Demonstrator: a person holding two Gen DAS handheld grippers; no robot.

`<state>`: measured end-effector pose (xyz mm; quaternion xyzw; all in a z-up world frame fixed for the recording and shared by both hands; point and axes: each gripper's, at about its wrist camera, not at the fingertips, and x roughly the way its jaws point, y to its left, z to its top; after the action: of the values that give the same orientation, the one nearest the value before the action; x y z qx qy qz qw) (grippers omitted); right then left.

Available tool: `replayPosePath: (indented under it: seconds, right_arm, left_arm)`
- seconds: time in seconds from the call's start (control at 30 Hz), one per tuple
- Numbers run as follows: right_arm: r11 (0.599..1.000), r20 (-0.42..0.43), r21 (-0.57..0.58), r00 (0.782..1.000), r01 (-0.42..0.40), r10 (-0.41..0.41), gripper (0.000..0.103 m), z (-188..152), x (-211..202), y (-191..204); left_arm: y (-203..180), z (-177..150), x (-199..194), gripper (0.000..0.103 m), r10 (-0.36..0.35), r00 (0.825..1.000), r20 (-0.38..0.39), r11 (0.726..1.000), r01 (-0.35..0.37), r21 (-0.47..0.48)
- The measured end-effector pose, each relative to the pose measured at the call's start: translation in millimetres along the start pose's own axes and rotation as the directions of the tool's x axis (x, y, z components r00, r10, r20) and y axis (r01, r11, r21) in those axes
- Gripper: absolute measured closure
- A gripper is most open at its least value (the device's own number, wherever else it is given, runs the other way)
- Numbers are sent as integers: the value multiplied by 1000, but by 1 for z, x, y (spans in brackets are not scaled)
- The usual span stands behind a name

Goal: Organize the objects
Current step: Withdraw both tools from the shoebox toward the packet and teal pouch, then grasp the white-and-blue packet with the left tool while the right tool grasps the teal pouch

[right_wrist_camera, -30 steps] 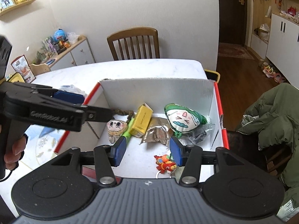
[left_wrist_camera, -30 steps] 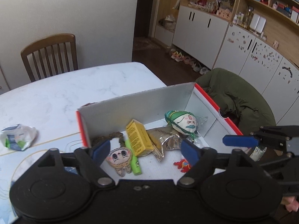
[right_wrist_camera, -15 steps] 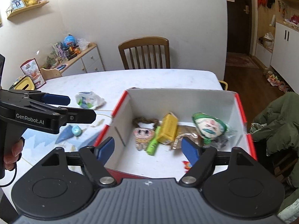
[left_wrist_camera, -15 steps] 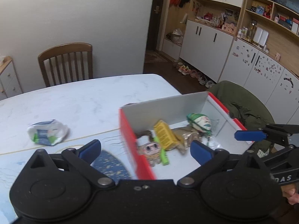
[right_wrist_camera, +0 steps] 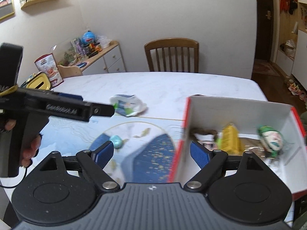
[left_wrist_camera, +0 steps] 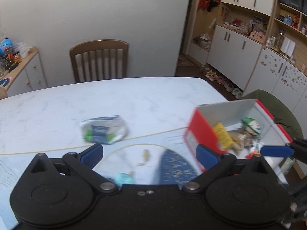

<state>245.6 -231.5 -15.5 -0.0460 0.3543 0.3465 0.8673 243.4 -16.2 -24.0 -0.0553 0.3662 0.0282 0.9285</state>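
Note:
A red-and-white cardboard box [left_wrist_camera: 200, 132] [right_wrist_camera: 238, 111] stands at the table's right side, holding a yellow carton [right_wrist_camera: 231, 140], a green-capped plush head [right_wrist_camera: 271, 140], a small doll [right_wrist_camera: 204, 137] and a foil packet [left_wrist_camera: 241, 139]. A crumpled white, blue and green packet [left_wrist_camera: 103, 131] [right_wrist_camera: 127, 106] lies on the table left of the box. A small teal ball [right_wrist_camera: 116, 141] [left_wrist_camera: 123, 178] rests on the blue placemat. My left gripper [left_wrist_camera: 148, 153] hangs open over the mat, nothing between its fingers. My right gripper [right_wrist_camera: 149, 154] is open too, straddling the box's left wall.
A wooden chair [left_wrist_camera: 98, 60] stands at the table's far side. A low cabinet [right_wrist_camera: 103, 57] with toys lines the left wall. A green jacket [left_wrist_camera: 268, 99] drapes a chair beyond the box. A yellow tissue box [right_wrist_camera: 38, 80] sits at the table's left edge.
Both grippers have swung left and back from the box, which now sits at the right of each view. The crumpled packet and placemat have come toward the centre. Both stay open.

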Motion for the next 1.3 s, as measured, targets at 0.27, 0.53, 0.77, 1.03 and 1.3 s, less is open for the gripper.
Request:
replayPosePath:
  seconds: [0.27,0.53,0.77,1.03,1.3]
  right_arm:
    - [999,-56,-35,998,-7,5,16,7,43,50]
    - [998,-121,-54,992,9,-16,16,11,88,75]
    - [998,-173,-56,985,17,-26,16,12,125,86]
    - [996,-230,-92,973,-7,-15,16,14,166,94]
    - [994,-281,-112,959,-9,-23,16,12,199,92]
  left_arm:
    - [71,10,26,0,-4,1000,-25,1000,4,-31]
    - [106,15,56,1,-46,998,-41,998,48,50]
    - [122,16,89,2,-82,995,-54,984,89,152]
    - [134,23,127,7,-159,983,-87,945,177,274]
    - [129,23,158,8,-222,968,-117,875,250,415]
